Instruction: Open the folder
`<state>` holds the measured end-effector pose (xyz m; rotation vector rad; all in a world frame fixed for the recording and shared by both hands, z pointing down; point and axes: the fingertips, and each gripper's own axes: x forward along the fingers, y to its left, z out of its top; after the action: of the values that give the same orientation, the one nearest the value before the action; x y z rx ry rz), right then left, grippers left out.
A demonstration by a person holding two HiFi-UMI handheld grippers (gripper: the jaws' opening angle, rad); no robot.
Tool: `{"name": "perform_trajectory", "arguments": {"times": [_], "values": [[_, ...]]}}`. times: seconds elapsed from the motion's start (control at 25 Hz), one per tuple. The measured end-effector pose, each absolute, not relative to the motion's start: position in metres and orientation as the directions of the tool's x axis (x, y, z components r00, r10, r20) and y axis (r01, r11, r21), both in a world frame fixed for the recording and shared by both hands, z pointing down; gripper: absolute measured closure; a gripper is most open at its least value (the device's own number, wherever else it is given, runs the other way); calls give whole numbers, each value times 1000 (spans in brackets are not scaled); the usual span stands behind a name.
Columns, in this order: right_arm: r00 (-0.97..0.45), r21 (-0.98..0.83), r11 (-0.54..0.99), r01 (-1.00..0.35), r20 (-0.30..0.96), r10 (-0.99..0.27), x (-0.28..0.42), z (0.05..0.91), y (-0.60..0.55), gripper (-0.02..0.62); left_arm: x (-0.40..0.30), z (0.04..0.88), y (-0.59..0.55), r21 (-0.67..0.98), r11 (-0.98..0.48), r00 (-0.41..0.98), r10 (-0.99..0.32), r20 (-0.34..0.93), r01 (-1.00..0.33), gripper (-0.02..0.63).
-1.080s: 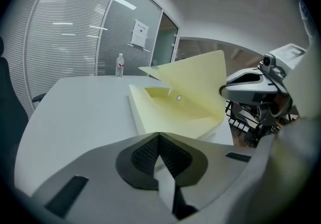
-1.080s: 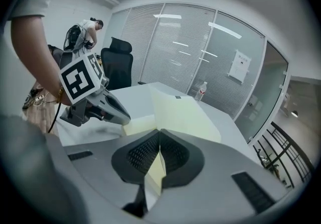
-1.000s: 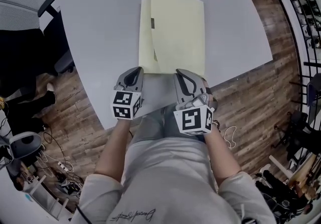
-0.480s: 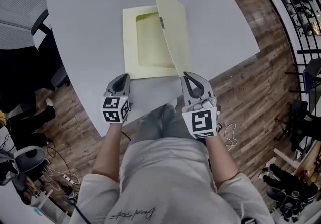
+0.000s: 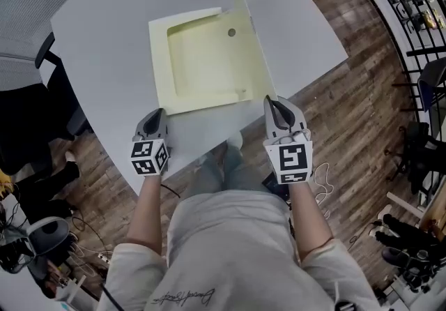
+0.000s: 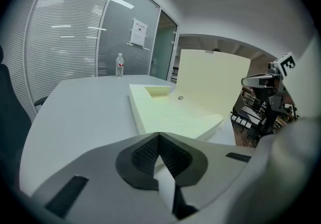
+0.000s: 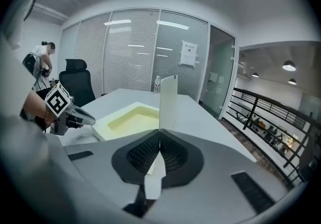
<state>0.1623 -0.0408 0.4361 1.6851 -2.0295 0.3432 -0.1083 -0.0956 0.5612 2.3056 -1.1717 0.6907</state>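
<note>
A pale yellow folder lies on the grey table (image 5: 104, 31). Its base (image 5: 202, 58) shows a shallow recess and a small round snap (image 5: 231, 33). The cover (image 5: 249, 31) stands nearly upright along the base's right side. My right gripper (image 5: 277, 102) is shut on the cover's near corner, and in the right gripper view the cover (image 7: 168, 100) rises edge-on straight out of the shut jaws (image 7: 159, 132). My left gripper (image 5: 155, 116) is shut, with its tips (image 6: 159, 136) at the base's near left corner (image 6: 170, 115). Whether it pinches that corner is hidden.
The table's near edge runs just under both grippers, with wooden floor (image 5: 348, 114) beyond it to the right. A water bottle (image 6: 119, 65) stands at the table's far end. A black office chair (image 7: 77, 85) and a person (image 7: 42, 57) are at the left, and a railing (image 7: 266, 117) at the right.
The cover has swung up off the base to stand on edge, which has bared the recess. My right gripper went right with the cover's corner. The left gripper stayed put.
</note>
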Motion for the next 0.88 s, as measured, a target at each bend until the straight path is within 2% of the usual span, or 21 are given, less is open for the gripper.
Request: {"name": "perform_trajectory", "arguments": {"times": [0.88], "values": [[70,-14,-100,-995,617,-783,290,524,-16,568,-112,555,-96,106,-504,454,-642,618,-857,597]]}}
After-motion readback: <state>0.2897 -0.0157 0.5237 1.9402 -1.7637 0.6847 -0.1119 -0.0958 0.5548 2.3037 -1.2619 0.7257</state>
